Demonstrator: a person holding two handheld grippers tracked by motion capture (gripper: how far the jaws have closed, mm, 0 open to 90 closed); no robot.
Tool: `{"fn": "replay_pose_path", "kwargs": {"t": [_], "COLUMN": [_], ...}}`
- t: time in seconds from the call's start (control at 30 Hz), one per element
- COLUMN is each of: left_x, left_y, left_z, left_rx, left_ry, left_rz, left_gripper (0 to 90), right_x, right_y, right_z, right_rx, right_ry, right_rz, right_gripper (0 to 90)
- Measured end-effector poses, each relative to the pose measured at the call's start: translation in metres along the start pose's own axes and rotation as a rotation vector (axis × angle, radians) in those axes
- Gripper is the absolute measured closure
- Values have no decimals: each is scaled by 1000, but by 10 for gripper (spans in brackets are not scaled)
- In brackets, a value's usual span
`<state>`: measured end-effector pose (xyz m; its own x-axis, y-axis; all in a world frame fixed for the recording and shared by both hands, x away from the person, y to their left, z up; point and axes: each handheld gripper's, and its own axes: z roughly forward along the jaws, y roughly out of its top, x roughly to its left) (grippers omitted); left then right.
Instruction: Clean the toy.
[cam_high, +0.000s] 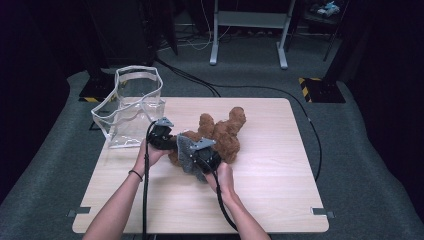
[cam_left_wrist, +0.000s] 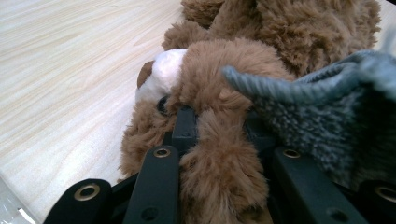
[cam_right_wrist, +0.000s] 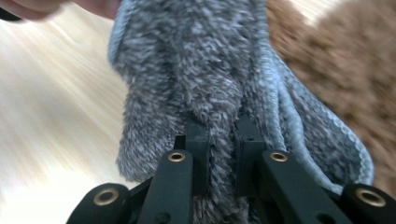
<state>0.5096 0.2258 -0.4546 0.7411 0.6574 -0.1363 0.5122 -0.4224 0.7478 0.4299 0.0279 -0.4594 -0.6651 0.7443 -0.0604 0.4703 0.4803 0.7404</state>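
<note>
At the near edge of the wooden table (cam_high: 280, 200), a person's forearms reach in toward a brown plush bear (cam_high: 222, 132) lying near the table's middle; every place here is given from that bear. The right gripper (cam_high: 200, 157), at the bear's near side, is clenched on a fold of grey fleece cloth (cam_right_wrist: 196, 79), the pile bunched between its black jaws, the rest of the cloth hanging against the brown fur; the left gripper (cam_high: 162, 137), just to the bear's left, is clamped on a tuft of the bear's plush (cam_left_wrist: 219, 158) below its white muzzle (cam_left_wrist: 163, 74); beyond the bear's left, at the table's far-left corner, a clear plastic bag (cam_high: 132, 107) stands open and untouched. The work in hand appears to be laying the grey cloth on the bear; done well, that likely means the left gripper pinning the toy flat while the right draws the fleece across without dragging the bear along, keeping its grip on the hem so the cloth spreads rather than bunches.
</note>
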Motion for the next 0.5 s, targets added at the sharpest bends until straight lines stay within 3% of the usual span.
{"fn": "replay_pose_path", "kwargs": {"t": [0.07,0.23,0.5], "left_x": [0,0,1], "left_y": [0,0,0], "left_z": [0,0,0], "left_rx": [0,2,-2], "left_ry": [-1,-3,-9], "left_rz": [7,7,7], "left_gripper": [721,721,721], "right_x": [-7,-24,-55], "right_y": [-4,-11,-25], "right_z": [-3,-13,-37], "right_rx": [-4,2,-8], "right_ry": [-24,-58,-141], "right_rz": [-21,-12,79], "right_gripper": [803,804,804]}}
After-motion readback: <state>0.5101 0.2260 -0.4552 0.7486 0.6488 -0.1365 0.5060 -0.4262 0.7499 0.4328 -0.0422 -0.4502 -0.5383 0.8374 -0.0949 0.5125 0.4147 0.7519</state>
